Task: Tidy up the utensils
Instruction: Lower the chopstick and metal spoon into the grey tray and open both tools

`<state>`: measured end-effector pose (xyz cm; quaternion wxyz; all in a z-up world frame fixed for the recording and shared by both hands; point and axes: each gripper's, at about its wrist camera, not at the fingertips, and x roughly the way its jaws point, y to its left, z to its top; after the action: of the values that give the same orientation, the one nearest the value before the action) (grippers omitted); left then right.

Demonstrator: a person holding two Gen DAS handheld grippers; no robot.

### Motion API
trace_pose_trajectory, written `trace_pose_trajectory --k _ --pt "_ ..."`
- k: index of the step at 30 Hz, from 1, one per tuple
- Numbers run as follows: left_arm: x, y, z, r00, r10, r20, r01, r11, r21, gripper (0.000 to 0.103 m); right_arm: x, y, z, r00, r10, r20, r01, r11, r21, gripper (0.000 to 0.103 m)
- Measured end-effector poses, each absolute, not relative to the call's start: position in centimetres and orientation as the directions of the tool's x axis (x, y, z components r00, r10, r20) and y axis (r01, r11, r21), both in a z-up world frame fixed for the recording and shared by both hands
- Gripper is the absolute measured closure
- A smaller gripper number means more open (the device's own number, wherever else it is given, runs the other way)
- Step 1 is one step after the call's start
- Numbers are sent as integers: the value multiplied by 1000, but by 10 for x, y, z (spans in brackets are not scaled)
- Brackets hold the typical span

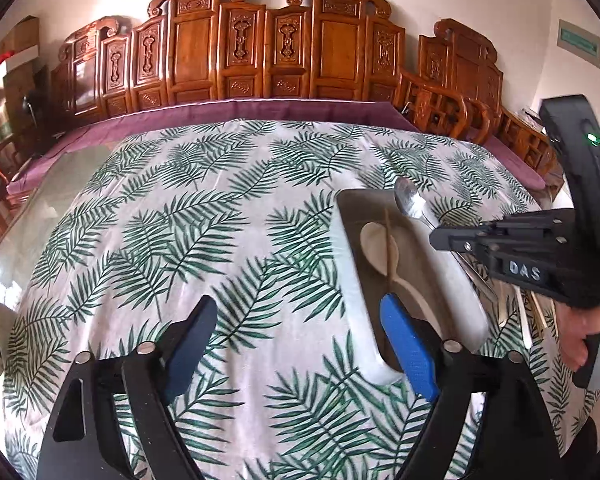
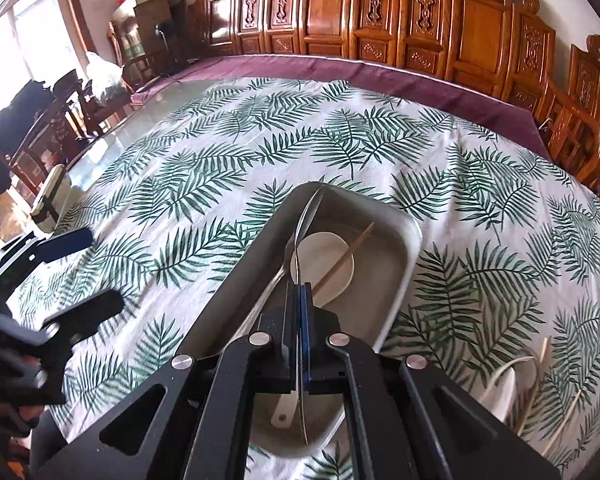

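Note:
A grey metal tray (image 2: 400, 240) sits on the leaf-print tablecloth; it also shows in the left wrist view (image 1: 348, 248). In it lie a white ceramic spoon (image 2: 324, 260) and a wooden chopstick (image 2: 356, 246). My right gripper (image 2: 300, 292) is shut on a metal spoon (image 2: 306, 224) and holds it above the tray, bowl end pointing away. In the left wrist view the metal spoon (image 1: 410, 198) sticks out of the right gripper (image 1: 444, 236). My left gripper (image 1: 300, 328) is open and empty, its right finger over the tray's near end.
To the right of the tray lie another white spoon (image 2: 508, 380) and several chopsticks (image 2: 540, 368). Carved wooden chairs (image 2: 480, 24) line the table's far side. A purple cloth (image 1: 260, 110) covers the far edge. Glass tabletop (image 2: 112, 148) shows at the left.

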<state>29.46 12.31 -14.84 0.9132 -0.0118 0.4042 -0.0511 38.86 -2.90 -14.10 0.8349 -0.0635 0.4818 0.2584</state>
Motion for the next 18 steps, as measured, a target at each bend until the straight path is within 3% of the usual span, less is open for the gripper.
trace_pose_trajectory --k 18 --pt "283 130 -156 660 -107 -744 87 994 -66 19 384 -17 -141 413 372 -831 -497 857 137 98"
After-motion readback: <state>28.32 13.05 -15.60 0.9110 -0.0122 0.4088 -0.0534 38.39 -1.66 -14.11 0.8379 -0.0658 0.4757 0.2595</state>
